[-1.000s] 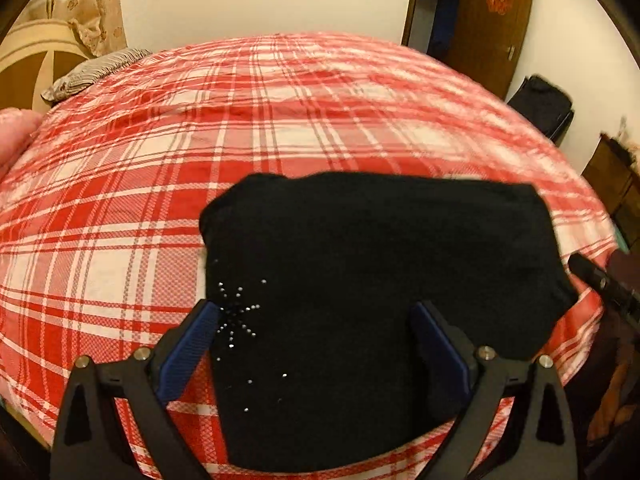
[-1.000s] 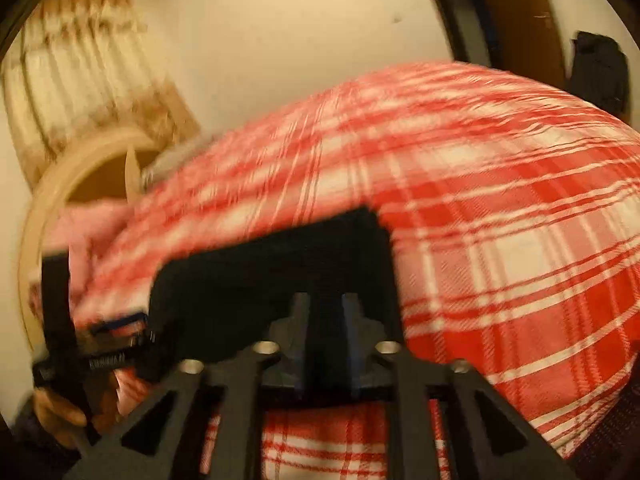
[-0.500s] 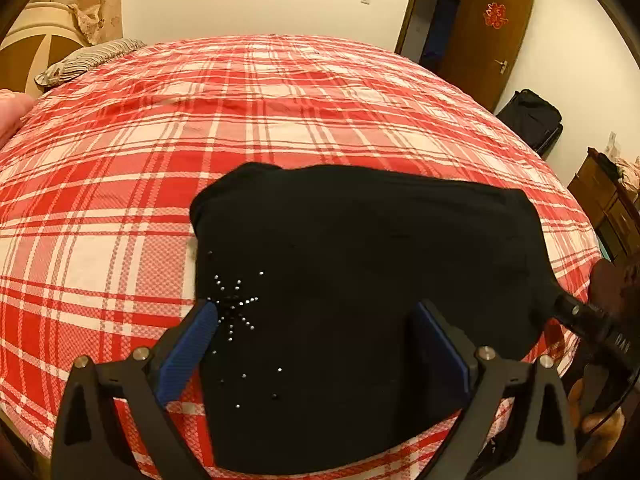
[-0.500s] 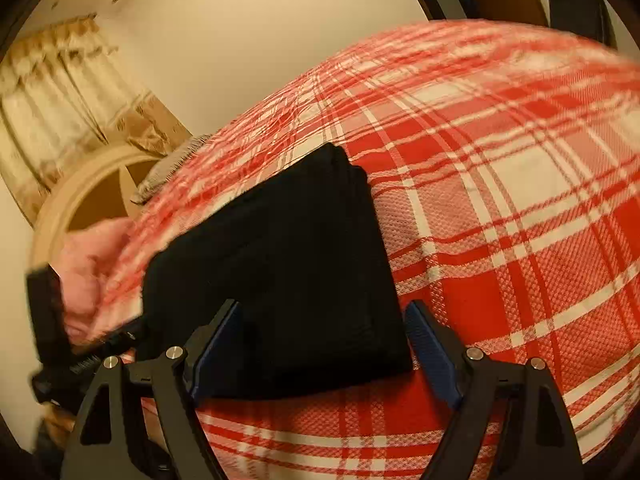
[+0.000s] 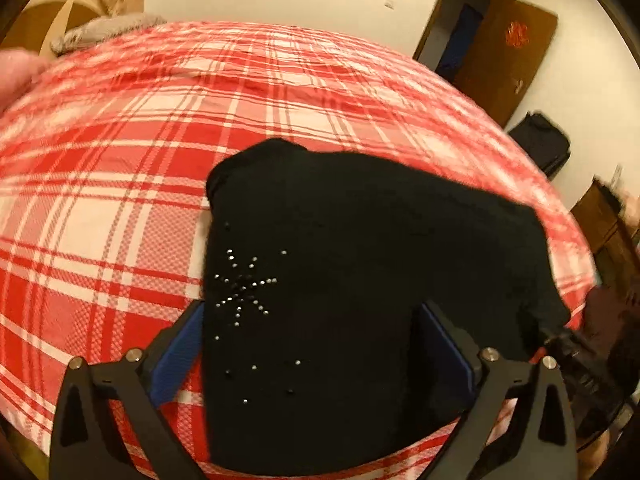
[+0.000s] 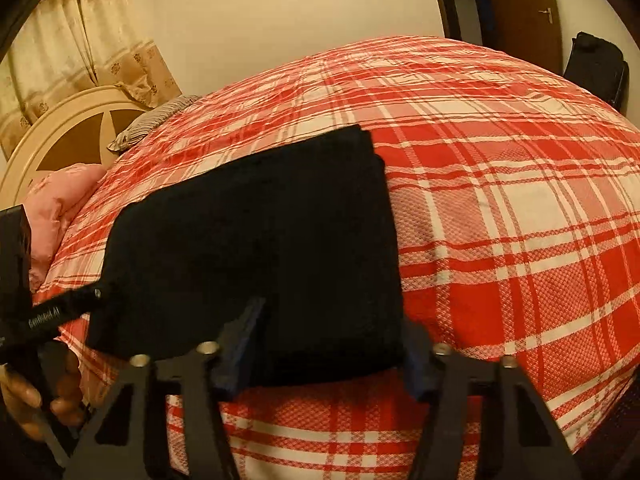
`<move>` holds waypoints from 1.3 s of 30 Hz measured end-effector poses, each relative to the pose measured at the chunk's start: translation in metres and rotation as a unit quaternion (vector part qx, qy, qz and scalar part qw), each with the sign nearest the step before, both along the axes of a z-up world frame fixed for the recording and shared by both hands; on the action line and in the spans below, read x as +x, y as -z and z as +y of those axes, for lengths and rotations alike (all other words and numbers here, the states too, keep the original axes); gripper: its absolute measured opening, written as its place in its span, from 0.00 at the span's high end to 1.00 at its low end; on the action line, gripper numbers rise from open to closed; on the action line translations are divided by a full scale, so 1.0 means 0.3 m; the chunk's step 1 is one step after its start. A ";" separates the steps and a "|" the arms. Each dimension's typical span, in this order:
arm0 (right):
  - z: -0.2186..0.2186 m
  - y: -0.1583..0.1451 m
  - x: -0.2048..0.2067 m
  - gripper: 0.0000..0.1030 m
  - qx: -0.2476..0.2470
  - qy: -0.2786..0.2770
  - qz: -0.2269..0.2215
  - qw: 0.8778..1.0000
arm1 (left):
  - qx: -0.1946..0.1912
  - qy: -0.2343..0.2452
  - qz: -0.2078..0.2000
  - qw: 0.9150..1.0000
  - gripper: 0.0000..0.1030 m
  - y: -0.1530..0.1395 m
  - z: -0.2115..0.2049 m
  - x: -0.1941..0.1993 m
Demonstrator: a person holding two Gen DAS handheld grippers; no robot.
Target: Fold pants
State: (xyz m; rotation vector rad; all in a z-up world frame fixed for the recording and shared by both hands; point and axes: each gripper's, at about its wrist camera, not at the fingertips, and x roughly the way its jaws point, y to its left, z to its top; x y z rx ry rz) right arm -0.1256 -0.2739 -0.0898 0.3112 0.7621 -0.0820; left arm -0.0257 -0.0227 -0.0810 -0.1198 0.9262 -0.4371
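Note:
The black pants lie folded into a thick rectangle on the red plaid bed, with a rhinestone starburst near their left edge. My left gripper is open and straddles the near-left part of the bundle, one blue pad on each side. In the right wrist view the same pants fill the middle. My right gripper is open around their near-right corner, and the fabric sits between the fingers. The left gripper's body and a hand show at the left edge.
The plaid bedspread stretches away behind and to the right of the pants. A pink pillow and a round headboard lie far left. A brown door and a dark bag stand by the wall.
The right gripper, shut a second ago, has opened; its fingers now stand slightly narrower than half a second ago. The left gripper stays open and has shifted slightly over the pants.

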 end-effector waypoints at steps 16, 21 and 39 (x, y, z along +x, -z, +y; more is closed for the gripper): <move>0.198 -0.232 0.018 0.70 -0.143 -0.045 -0.060 0.987 | -0.104 -0.033 -0.033 0.993 0.86 -0.123 0.123 -0.005; 0.301 -0.346 0.119 0.70 -0.144 -0.105 -0.102 0.979 | -0.112 -0.064 -0.071 0.989 0.86 -0.207 0.237 0.073; 0.857 -0.192 0.818 0.70 -0.112 -0.289 -0.097 0.946 | 0.022 -0.248 -0.122 0.961 0.80 -0.182 0.762 0.425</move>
